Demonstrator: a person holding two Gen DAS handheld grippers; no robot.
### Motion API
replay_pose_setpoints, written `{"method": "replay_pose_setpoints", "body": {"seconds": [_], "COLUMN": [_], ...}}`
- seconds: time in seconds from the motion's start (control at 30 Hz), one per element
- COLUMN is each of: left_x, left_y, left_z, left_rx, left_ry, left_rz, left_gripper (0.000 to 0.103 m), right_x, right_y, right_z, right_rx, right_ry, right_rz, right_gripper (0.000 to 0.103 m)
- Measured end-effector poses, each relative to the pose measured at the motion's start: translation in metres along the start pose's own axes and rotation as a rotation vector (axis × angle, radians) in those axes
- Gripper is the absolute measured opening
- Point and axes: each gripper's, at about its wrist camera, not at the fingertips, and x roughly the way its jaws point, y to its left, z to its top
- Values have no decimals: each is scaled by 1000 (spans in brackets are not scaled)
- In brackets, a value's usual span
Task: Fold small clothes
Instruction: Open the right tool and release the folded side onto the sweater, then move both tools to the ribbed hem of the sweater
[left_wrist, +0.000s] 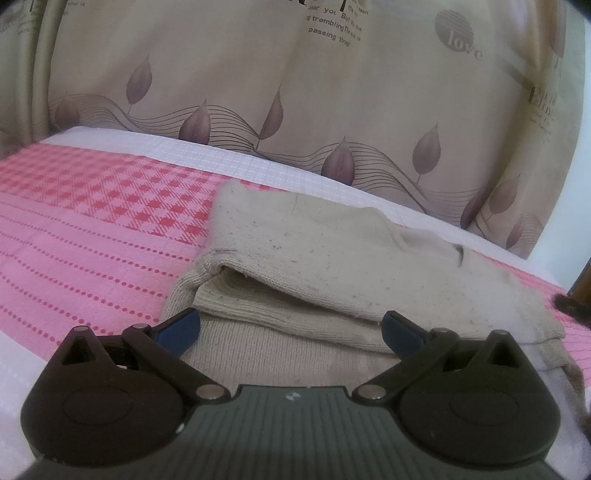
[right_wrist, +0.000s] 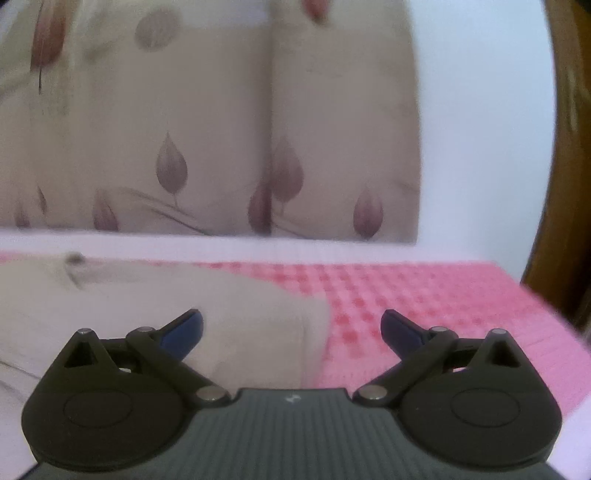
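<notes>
Both jaws stand spread wide, gripping nothing. On the left gripper the blue pads sit apart with the beige knit garment lying directly ahead and partly beneath them — its near hem fills the gap between the tips, though neither pad clearly touches it. The garment is folded over on itself: an upper layer lies across a lower one, leaving a open-edged fold facing the camera, just beyond the tips. It rests on a pink cloth with a red check band and dotted stripes, spread over the surface; a white border runs along the far edge. Behind hangs a beige curtain printed with leaves and lettering.

From the right wrist view, blurred, the right gripper is likewise released. Here the garment lies ahead and to the left — its right-hand edge falls between the tips, nearer the left pad, while the right pad is over bare pink cloth. The curtain and a white wall stand behind, with a brown wooden edge at far right.
</notes>
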Motion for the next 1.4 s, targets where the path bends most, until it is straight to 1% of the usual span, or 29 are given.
{"method": "replay_pose_setpoints", "body": {"seconds": [0.07,0.13,0.2,0.3,0.37,0.43,0.53,0.6,0.73,0.8,0.83,0.87,0.9,0.93,1.0,1.07,1.17,1.23,1.3,1.33,1.4], "left_x": [0,-1,-2,-7,-21,-44,-75,-95,-128,-140,-147,-153,-158,-163,-168,-169,-167,-164,-162,-161,-164], "left_y": [0,-1,-1,-4,-10,-14,-14,-12,1,8,13,17,20,23,27,30,35,39,47,51,55], "left_z": [0,0,-1,-2,-4,-13,-27,-35,-48,-54,-57,-61,-64,-67,-74,-81,-88,-91,-93,-95,-97], "left_rx": [2,1,4,22,76,142,219,253,257,254,250,254,260,263,279,294,280,246,188,158,138], "left_ry": [-1,-2,-4,-3,-8,-35,-53,-39,-18,-11,-16,-23,-26,-25,-16,3,48,71,99,105,86], "left_rz": [-3,-3,-6,-17,-42,-66,-113,-137,-189,-194,-199,-197,-187,-177,-177,-163,-166,-175,-195,-207,-221], "left_gripper": [103,103,103,103,103,103,103,103,103,103,102,102,102,102,102,102,102,102,102,102,102], "right_x": [-32,-67,-96,-136,-166,-190,-216,-226,-236,-234,-234,-234,-236,-239,-242,-244,-244,-243,-243,-243,-243], "right_y": [-19,-31,-35,-38,-46,-57,-70,-73,-67,-63,-59,-56,-52,-49,-42,-39,-36,-33,-30,-30,-29], "right_z": [-5,-19,-34,-59,-78,-96,-118,-130,-143,-144,-144,-144,-146,-148,-150,-151,-151,-150,-151,-152,-152], "right_rx": [124,187,163,105,113,143,174,189,160,147,136,127,116,98,68,51,31,16,-2,-3,-6], "right_ry": [-10,-26,2,77,88,101,127,148,156,166,164,162,160,156,147,146,148,149,145,144,144], "right_rz": [96,139,144,137,135,150,161,182,197,189,182,182,181,172,162,167,165,162,153,150,145], "right_gripper": [103,103,103,103,103,103,103,103,101,93,91,84,74,69,53,47,44,43,43,43,43]}}
